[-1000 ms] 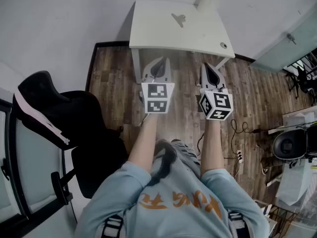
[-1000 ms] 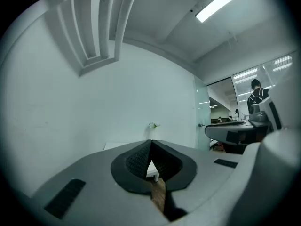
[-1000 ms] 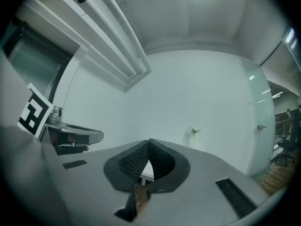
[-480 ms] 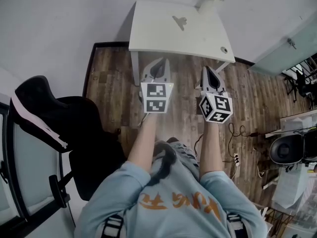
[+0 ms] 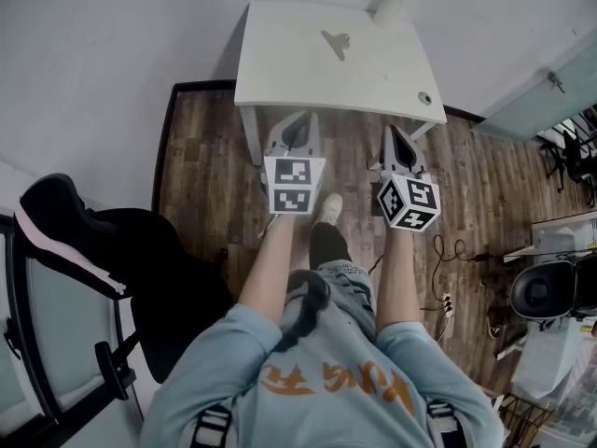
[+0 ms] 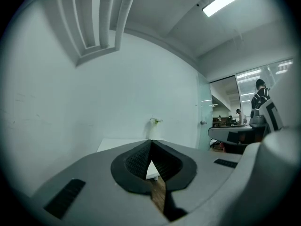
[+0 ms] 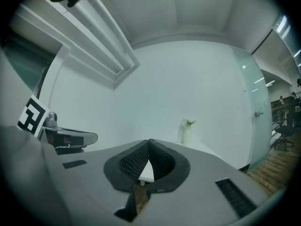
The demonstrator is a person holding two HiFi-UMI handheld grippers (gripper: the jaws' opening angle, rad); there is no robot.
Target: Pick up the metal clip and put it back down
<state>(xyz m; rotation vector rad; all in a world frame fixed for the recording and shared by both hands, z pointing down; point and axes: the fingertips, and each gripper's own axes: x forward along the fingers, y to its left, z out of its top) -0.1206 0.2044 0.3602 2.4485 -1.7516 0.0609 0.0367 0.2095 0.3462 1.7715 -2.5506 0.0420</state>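
The metal clip (image 5: 336, 39) lies on the white table (image 5: 280, 63), toward its far middle. Both grippers are held level over the wooden floor, short of the table's near edge and well apart from the clip. My left gripper (image 5: 297, 119) is shut with nothing in it; its dark ribbed pads (image 6: 136, 160) meet at the tips (image 6: 151, 141). My right gripper (image 5: 392, 131) is also shut and empty, its tips together (image 7: 149, 140). The clip does not show in either gripper view.
A white vase with a sprig (image 5: 392, 3) stands at the table's far right corner, and a round cable hole (image 5: 424, 98) sits near its front right corner. A black office chair (image 5: 93, 241) is at the left. Cables and a power strip (image 5: 450, 295) lie on the floor at the right.
Both grippers have come closer to the table's near edge, still shut. The person has stepped forward, and a foot now shows between the arms.
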